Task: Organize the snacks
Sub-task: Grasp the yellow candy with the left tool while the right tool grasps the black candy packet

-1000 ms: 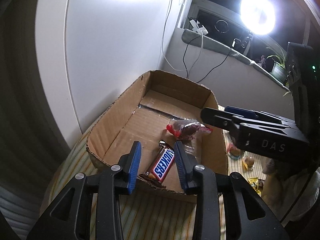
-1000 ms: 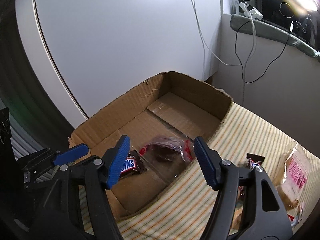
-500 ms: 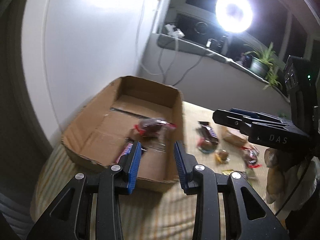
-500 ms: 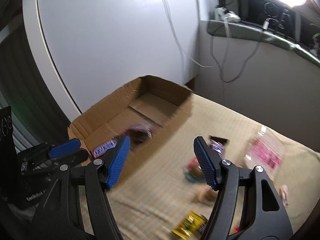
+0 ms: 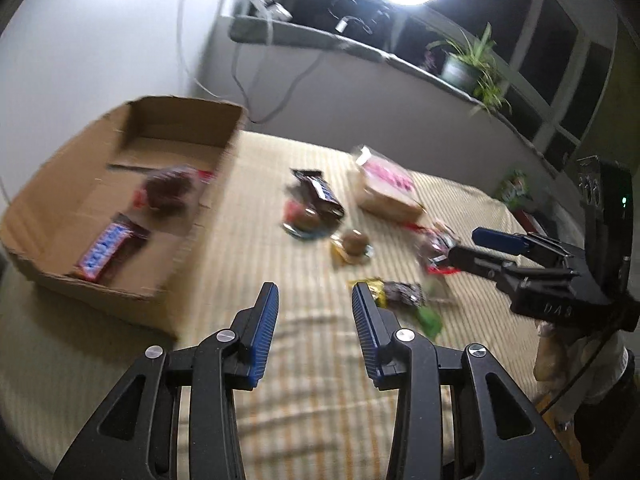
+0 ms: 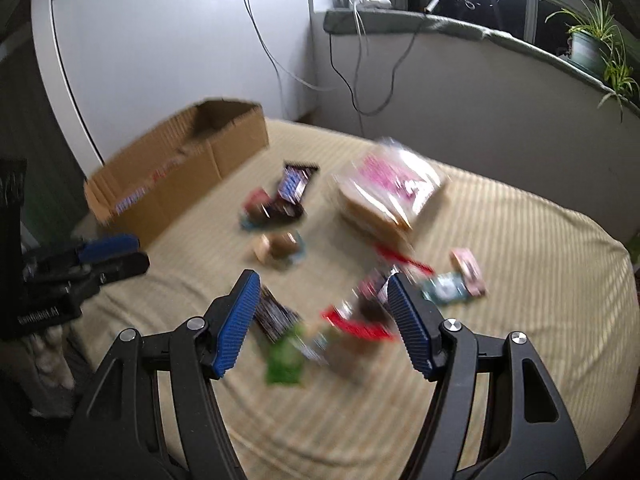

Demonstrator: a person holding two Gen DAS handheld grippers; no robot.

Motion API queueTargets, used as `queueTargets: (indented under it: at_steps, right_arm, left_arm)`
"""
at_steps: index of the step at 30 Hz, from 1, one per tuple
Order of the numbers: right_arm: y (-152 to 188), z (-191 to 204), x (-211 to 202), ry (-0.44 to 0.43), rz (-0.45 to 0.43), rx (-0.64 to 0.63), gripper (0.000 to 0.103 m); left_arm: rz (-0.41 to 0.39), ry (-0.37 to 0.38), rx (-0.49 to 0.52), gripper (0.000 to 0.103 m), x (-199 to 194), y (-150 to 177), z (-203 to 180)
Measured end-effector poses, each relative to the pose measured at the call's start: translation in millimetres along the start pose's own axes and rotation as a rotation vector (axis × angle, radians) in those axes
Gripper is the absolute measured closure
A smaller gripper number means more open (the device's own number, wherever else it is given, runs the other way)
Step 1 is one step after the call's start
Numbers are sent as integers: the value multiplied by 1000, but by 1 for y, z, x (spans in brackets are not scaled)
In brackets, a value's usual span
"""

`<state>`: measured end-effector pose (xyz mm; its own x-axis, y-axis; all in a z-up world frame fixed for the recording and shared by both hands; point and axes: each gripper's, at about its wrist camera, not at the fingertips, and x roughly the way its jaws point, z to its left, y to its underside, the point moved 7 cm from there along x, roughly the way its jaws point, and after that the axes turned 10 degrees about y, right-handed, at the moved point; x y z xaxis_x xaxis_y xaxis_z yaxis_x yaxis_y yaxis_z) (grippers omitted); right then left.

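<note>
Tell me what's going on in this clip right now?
A person is sorting snacks into a cardboard box with two hand-held grippers. The box holds a Snickers bar and a red-wrapped snack. Both grippers are empty. The left hand-held gripper hangs over bare cloth, its jaws opening. The right hand-held gripper is open above the loose snacks. More snacks, a bread bag among them, lie on the striped cloth.

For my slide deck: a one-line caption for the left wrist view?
Empty left tool opening over striped cloth, brown cardboard box beside scattered wrapped snacks.
</note>
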<state>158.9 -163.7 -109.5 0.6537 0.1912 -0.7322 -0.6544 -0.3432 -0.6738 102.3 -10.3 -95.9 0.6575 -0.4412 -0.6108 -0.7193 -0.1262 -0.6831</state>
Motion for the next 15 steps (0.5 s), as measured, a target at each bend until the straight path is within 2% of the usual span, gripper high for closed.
queueTargets:
  at_steps: [2,9,15]
  right_arm:
    - [8,-3,3,-10,21,-9,34]
    - [19,13,6,-94,46,-106,54]
    - [20,33,18,-134,70,-223,55]
  left_arm:
    - [26,25,5,66,10,3,-9]
    - [97,57,32,66,33,13,-27]
    - [134,22,58,66,49,16,-28]
